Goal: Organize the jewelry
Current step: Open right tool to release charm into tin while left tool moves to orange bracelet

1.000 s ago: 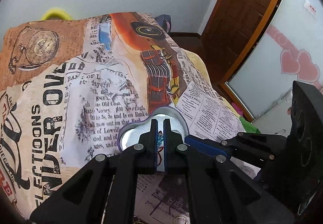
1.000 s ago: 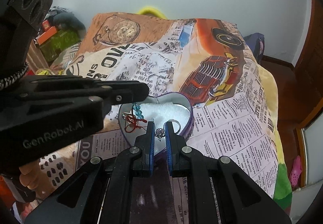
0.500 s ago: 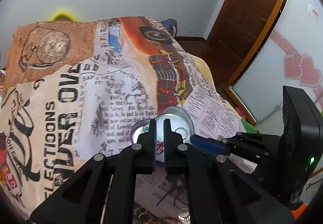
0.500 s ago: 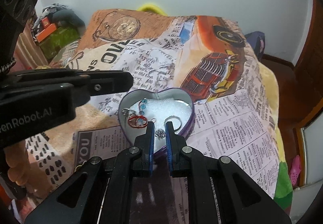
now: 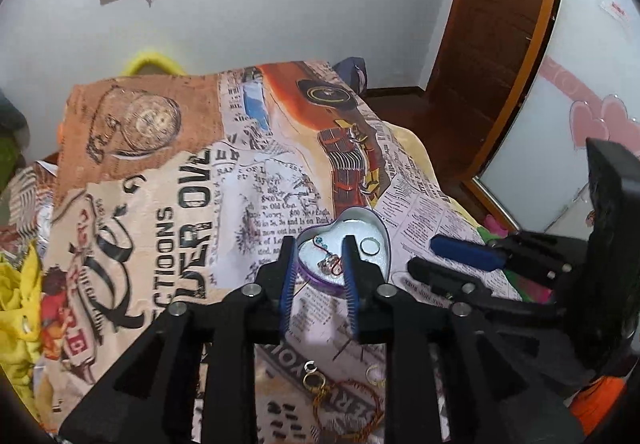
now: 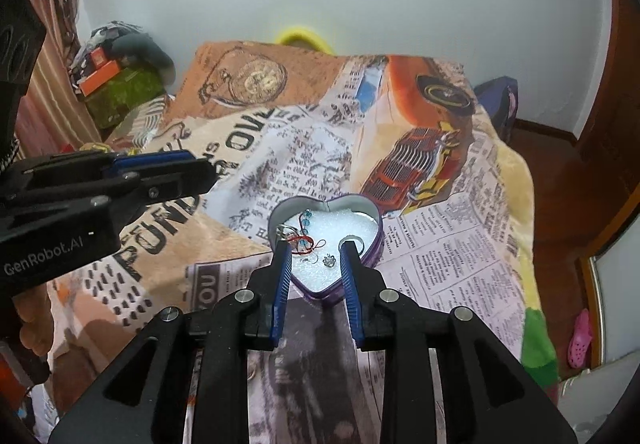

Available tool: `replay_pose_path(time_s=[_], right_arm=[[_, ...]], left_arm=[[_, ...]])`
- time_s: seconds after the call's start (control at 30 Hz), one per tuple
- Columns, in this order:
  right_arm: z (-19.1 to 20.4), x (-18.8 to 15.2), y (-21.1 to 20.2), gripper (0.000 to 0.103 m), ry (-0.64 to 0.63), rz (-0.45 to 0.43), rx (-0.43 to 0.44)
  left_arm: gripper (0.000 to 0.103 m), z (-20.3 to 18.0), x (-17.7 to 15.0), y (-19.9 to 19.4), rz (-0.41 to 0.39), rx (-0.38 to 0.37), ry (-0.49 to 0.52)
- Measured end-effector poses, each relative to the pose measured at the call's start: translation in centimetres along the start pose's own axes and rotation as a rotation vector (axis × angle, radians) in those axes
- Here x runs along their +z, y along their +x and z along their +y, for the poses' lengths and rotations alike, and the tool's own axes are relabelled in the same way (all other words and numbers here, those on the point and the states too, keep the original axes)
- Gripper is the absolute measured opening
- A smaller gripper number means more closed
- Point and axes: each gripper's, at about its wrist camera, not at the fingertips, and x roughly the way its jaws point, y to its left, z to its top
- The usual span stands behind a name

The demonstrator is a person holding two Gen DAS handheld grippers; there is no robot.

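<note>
A purple heart-shaped tin (image 6: 379, 222) with white foam lining sits on the printed bedspread. In it lie a blue-bead bracelet on red cord (image 6: 305, 237), a small silver charm (image 6: 329, 261) and a silver ring (image 6: 356, 241). My right gripper (image 6: 316, 246) hovers just above the tin's near side, its jaws opening with nothing between them. My left gripper (image 5: 318, 244) hangs over the same tin (image 5: 383, 234), jaws also opening and empty, with the bracelet (image 5: 329, 262) and ring (image 5: 370, 246) below. Each gripper shows in the other's view: the left (image 6: 204, 174), the right (image 5: 424, 258).
Loose gold rings (image 5: 312, 378) and a thin cord bracelet (image 5: 362, 410) lie on the bedspread (image 5: 168, 228) near me. A yellow object (image 6: 300, 36) sits at the far edge. Floor and a wooden door (image 5: 496, 44) are to the right, clutter (image 6: 120, 84) to the left.
Both grippers were shut low in the tin, the left on the bead bracelet, the right on the charm. Both have let go, opened and drawn up and back; the pieces lie on the foam.
</note>
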Motion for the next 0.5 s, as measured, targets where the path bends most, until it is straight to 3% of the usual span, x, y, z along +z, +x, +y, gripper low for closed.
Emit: replay_pose_path(time_s=[0.2, 0.5], right_arm=[[0.6, -0.3, -2.8, 0.038, -0.002, -0.040, -0.023], [1.7, -1.9, -5.2, 0.038, -0.014, -0.049, -0.044]], left_arm=[[0.031, -0.6, -1.4, -2.8, -0.009, 0.028, 0.027], [0.033, -0.6, -4.1, -4.3, 0.042, 0.041, 0.036]])
